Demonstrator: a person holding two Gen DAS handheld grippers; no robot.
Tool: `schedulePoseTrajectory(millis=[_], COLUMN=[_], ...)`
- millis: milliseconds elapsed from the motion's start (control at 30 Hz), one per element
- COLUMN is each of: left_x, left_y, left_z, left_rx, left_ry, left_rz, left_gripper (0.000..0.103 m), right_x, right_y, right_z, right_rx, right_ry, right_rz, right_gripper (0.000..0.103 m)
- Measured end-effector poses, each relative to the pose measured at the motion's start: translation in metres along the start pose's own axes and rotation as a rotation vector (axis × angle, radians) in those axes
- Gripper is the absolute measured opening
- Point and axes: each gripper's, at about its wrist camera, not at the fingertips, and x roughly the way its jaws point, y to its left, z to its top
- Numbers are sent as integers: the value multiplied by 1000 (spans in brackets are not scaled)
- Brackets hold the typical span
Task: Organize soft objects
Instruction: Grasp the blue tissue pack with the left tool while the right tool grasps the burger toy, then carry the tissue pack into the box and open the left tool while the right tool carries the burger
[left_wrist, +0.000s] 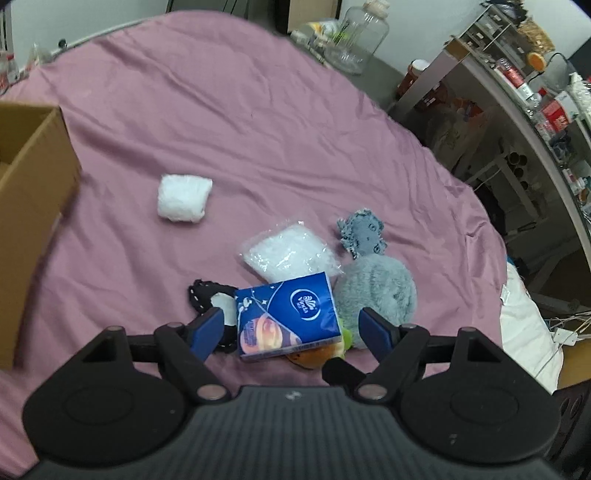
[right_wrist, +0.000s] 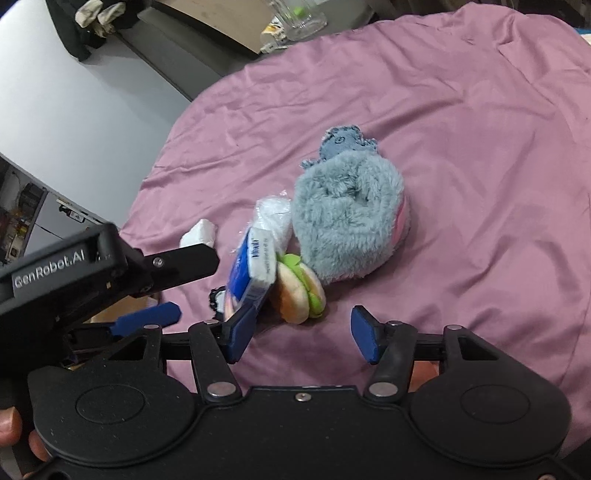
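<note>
On the pink sheet (left_wrist: 229, 122) lies a heap of soft things. A blue tissue pack (left_wrist: 288, 317) leans on a plush burger (right_wrist: 299, 291), also seen in the right wrist view (right_wrist: 253, 271). Behind it are a clear bag of white stuffing (left_wrist: 290, 253), a grey fluffy plush (left_wrist: 376, 291) (right_wrist: 347, 214) and a blue-grey cloth (left_wrist: 364, 232). A white wrapped bundle (left_wrist: 184, 197) lies apart to the left. A black-and-white item (left_wrist: 210, 299) lies under the pack. My left gripper (left_wrist: 293, 330) is open, its fingers either side of the tissue pack. My right gripper (right_wrist: 301, 334) is open and empty just before the burger.
An open cardboard box (left_wrist: 33, 206) stands at the left on the bed. Beyond the bed's right edge are cluttered shelves (left_wrist: 524, 96) and a glass jar (left_wrist: 356, 37). The left gripper's body (right_wrist: 74, 273) crosses the right wrist view at left.
</note>
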Motion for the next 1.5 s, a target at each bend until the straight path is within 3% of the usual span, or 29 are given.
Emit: schedulePoseTrajectory(millis=[133,433,533,567,700,1033,1500], left_x=[16,40,42,43,40,-5,-69], left_y=[6,11,9,8,7,19,50], left_z=[3,8,7,8,8,12,14], left_rx=[-28,-113,-111,-112,-121,-106,-51], left_ry=[36,99,90,88,79,-15,-144], left_rz=[24,-8,-4,1,6,-15,27], left_gripper=[79,79,79,72,69,69,69], right_x=[9,27,29,29,24,0,-35], right_y=[-1,-2,-2,-2,3,30,79], right_z=[2,6,6,6,5,0,-17], right_rx=[-6,-18,-19,-20,-40,-101,-152], right_ry=[18,50,51,52,33,-54,-191], right_rz=[-10,-31,-6,4,7,16,-14], right_gripper=[53,47,26,22,15,14,14])
